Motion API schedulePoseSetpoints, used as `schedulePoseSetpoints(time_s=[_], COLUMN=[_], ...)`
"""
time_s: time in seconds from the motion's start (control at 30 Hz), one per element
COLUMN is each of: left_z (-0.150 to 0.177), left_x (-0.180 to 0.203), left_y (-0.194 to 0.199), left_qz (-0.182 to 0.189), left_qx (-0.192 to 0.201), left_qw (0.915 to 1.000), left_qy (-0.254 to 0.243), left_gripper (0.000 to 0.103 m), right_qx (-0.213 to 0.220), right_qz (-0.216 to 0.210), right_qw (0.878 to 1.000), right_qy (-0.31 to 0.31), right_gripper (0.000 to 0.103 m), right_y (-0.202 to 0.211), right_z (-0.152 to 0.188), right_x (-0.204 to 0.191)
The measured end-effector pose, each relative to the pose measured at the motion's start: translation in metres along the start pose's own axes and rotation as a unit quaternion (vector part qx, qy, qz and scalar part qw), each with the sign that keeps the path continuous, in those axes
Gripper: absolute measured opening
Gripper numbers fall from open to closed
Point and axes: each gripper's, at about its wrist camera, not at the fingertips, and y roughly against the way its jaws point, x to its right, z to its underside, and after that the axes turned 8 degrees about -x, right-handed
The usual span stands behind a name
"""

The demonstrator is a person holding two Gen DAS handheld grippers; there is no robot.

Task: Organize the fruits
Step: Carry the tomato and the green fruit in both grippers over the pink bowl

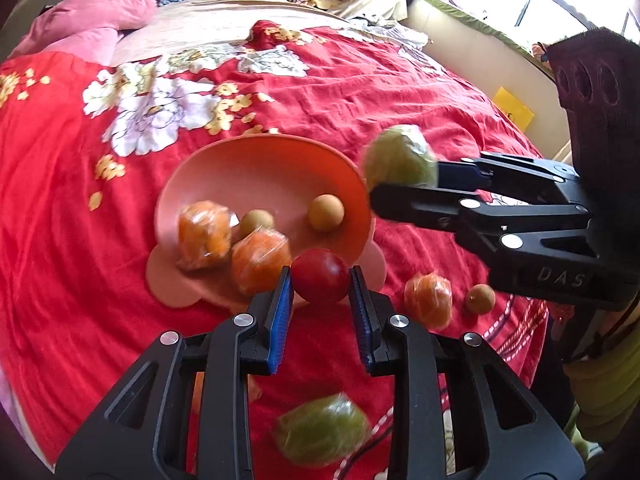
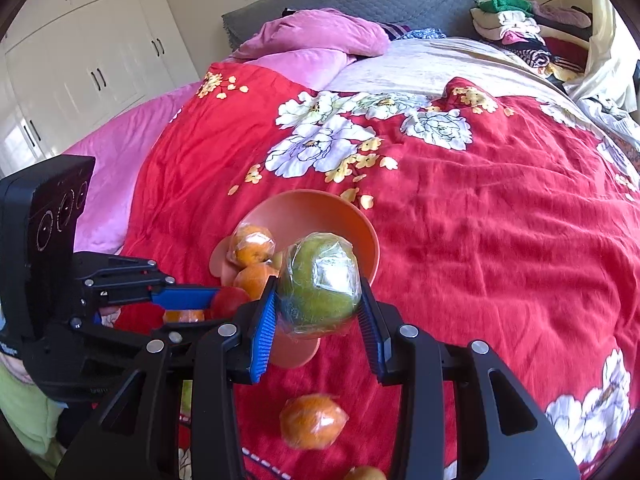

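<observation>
An orange-pink bowl (image 1: 260, 168) lies tilted on the red bedspread, with two wrapped oranges (image 1: 204, 234) and two small tan fruits (image 1: 326, 213) in it. My left gripper (image 1: 322, 286) is shut on a red fruit (image 1: 320, 282) at the bowl's near rim. My right gripper (image 2: 318, 308) is shut on a wrapped green fruit (image 2: 318, 284) and holds it above the bowl's right edge; it shows in the left wrist view (image 1: 400, 158) too. Another wrapped green fruit (image 1: 322, 432), a wrapped orange (image 1: 428, 300) and a small tan fruit (image 1: 480, 299) lie on the bedspread.
The red floral bedspread (image 2: 480, 220) covers the bed. Pink pillows (image 2: 320, 32) lie at the head. A pile of clothes (image 2: 516, 36) sits at the far right corner. White wardrobes (image 2: 80, 60) stand to the left. The bed's edge (image 1: 500, 92) runs along the right.
</observation>
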Motion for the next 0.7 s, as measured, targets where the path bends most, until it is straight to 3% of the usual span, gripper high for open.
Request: schedulePoseSetpoints(time_s=[0.7], left_z=[-0.005], left_x=[-0.006], left_y=[-0.021], left_qz=[0.01], left_qx=[-0.013], left_qw=[0.9998], left_qy=[0.015], left_gripper=[0.021], right_qx=[-0.048], right_qz=[-0.013], right_qw=[0.998], right_qy=[0.028], right_gripper=[0.037], right_y=[-0.044], right_z=[-0.039], right_x=[0.004])
